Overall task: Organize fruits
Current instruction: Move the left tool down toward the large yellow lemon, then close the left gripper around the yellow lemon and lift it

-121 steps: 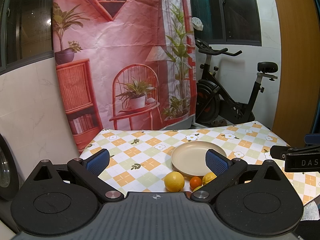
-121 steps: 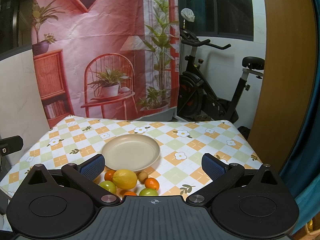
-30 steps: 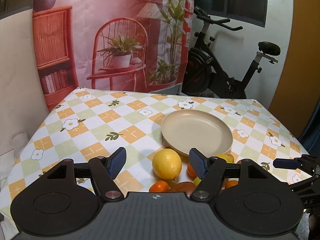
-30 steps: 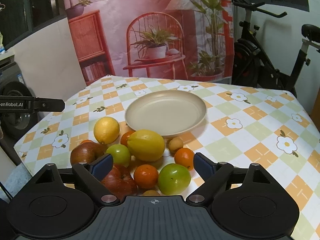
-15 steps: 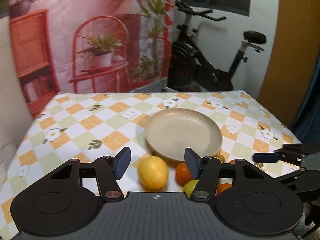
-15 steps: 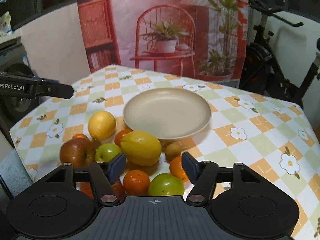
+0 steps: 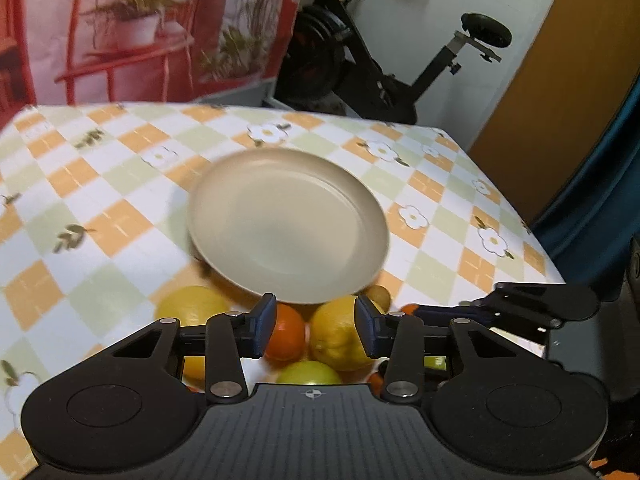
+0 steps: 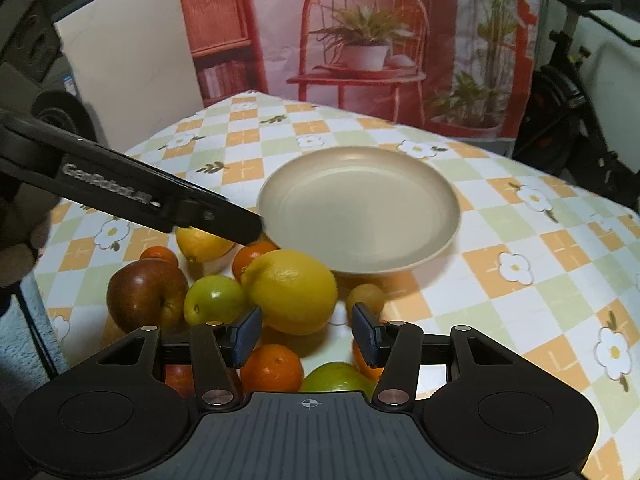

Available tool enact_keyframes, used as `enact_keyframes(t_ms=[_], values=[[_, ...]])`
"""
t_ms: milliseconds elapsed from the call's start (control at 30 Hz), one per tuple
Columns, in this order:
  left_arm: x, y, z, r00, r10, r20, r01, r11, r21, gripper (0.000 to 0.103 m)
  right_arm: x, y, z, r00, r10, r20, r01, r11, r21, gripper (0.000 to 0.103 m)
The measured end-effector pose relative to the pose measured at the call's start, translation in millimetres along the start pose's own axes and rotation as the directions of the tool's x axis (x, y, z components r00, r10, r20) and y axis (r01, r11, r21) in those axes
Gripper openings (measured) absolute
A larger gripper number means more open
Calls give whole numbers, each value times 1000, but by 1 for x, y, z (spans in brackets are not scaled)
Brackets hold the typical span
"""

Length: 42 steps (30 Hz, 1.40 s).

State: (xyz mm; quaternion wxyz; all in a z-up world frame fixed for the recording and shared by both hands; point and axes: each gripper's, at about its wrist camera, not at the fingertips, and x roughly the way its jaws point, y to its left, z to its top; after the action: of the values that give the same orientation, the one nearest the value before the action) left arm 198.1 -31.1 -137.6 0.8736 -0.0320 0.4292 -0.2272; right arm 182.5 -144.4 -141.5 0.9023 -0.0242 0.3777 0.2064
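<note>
- Left wrist view: left claw (image 7: pixel 315 325) hanging low over the fruit heap, jaws narrow and closing, a small orange (image 7: pixel 285 335) and a big lemon (image 7: pixel 339 335) showing in the gap, pads not seen pressing on either
- Right wrist view: right claw (image 8: pixel 306 335) also narrow and closing, above an orange (image 8: pixel 271 367) and a green fruit (image 8: pixel 338 377), the big lemon (image 8: pixel 291 290) just beyond the tips; nothing gripped
- Fruits heaped on the tabletop (image 8: pixel 500 308) at the near rim of a beige plate (image 8: pixel 360 208), plate bare; a red apple (image 8: pixel 147 294), a green fruit (image 8: pixel 214 298), a second lemon (image 8: pixel 202 243) and a small brownish fruit (image 8: pixel 365 295) touching or just beside one another
- Handling, as a judgement: citrus firm, fairly light, waxy and round, likely to roll or squirt out of a skewed pinch; best taken across the widest middle, the lemon across its short axis; apple heavier and smooth; small fruit easy to bruise under a hard squeeze
- Tight packing likely to nudge neighbours; top or outer pieces first
- Surface: glossy checked cloth in orange, green and white with flowers, probably slippery, so the plate may slide if bumped
- Room: printed backdrop (image 8: pixel 360 40) with a red chair and plants, an exercise bike (image 7: pixel 384 64) behind, a wooden panel and dark curtain to the side
</note>
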Motion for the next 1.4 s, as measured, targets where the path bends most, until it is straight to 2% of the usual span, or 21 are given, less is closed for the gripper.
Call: enact_keyframes(t_ms=[133,267,600,1067,1167,1400], values=[[13,2,5,998,-42,-36,41,999,-31,45,6,-1,2,1000,28,-13,-28,1000,-1,47],[21,6,9,994,-90,-67,85,994,-75,39,11,-5,5,999,48,-25,-48,999,11,46],[35,14,13,983,-136,-121,122,985,-119,39,22,-13,7,994,100,-49,-97,994,56,47],[42,24,13,972,-195,-133,170,969,-180,40,36,-18,7,990,123,-73,-114,987,113,50],[40,19,14,972,-192,-135,174,976,-134,40,33,-18,6,990,123,-65,-114,985,131,50],[26,22,22,972,-216,-88,203,969,-137,40,20,-19,13,992,124,-10,-121,982,143,49]])
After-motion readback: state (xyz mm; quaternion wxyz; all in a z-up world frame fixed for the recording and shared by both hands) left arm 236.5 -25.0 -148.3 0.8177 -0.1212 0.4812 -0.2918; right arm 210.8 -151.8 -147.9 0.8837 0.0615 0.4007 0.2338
